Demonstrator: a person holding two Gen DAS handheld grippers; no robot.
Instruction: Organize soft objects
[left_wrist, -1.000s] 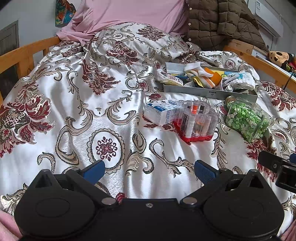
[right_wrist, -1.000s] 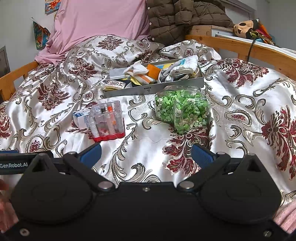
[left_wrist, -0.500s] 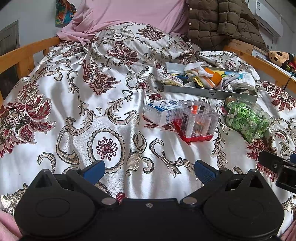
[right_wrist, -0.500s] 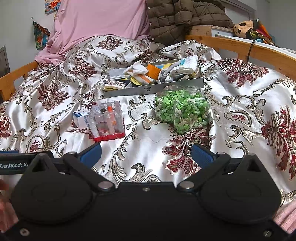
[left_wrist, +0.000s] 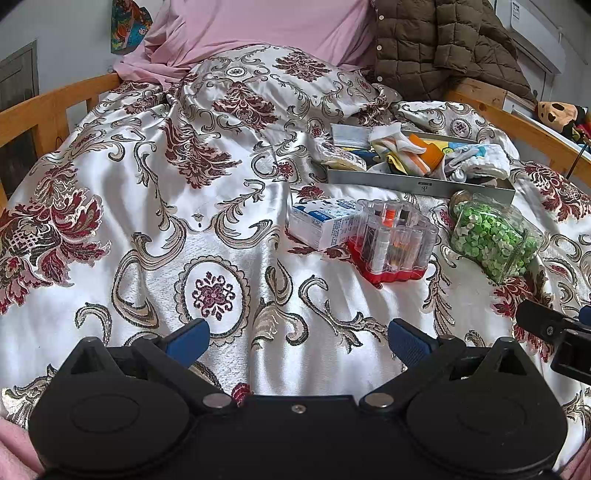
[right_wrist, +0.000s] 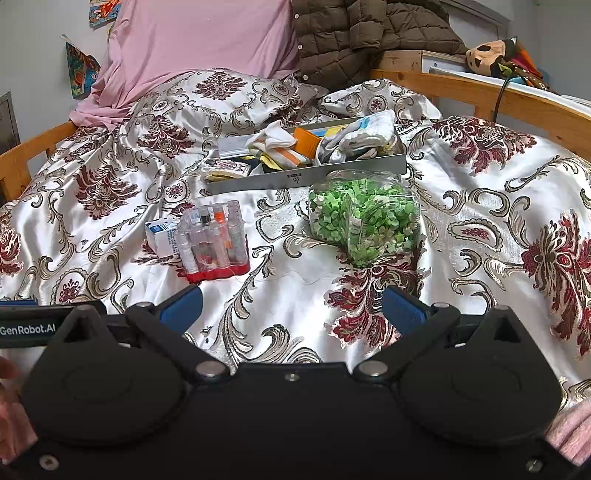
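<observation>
A grey metal tray (left_wrist: 421, 183) (right_wrist: 306, 179) lies on the patterned bedspread and holds folded socks and cloths (left_wrist: 476, 160) (right_wrist: 365, 136). A small packet (left_wrist: 341, 157) (right_wrist: 225, 168) lies at its left end. My left gripper (left_wrist: 297, 341) is open and empty, low over the bedspread, well short of the tray. My right gripper (right_wrist: 291, 308) is open and empty, just in front of a clear jar of green bits (right_wrist: 364, 225) (left_wrist: 495, 236).
A clear case of small bottles with a red base (left_wrist: 393, 243) (right_wrist: 214, 240) and a white-blue carton (left_wrist: 321, 221) (right_wrist: 162, 232) lie in front of the tray. Wooden bed rails (left_wrist: 48, 107) (right_wrist: 517, 99) run along both sides. A pink pillow (right_wrist: 199, 40) and brown quilted jacket (left_wrist: 443, 44) lie behind.
</observation>
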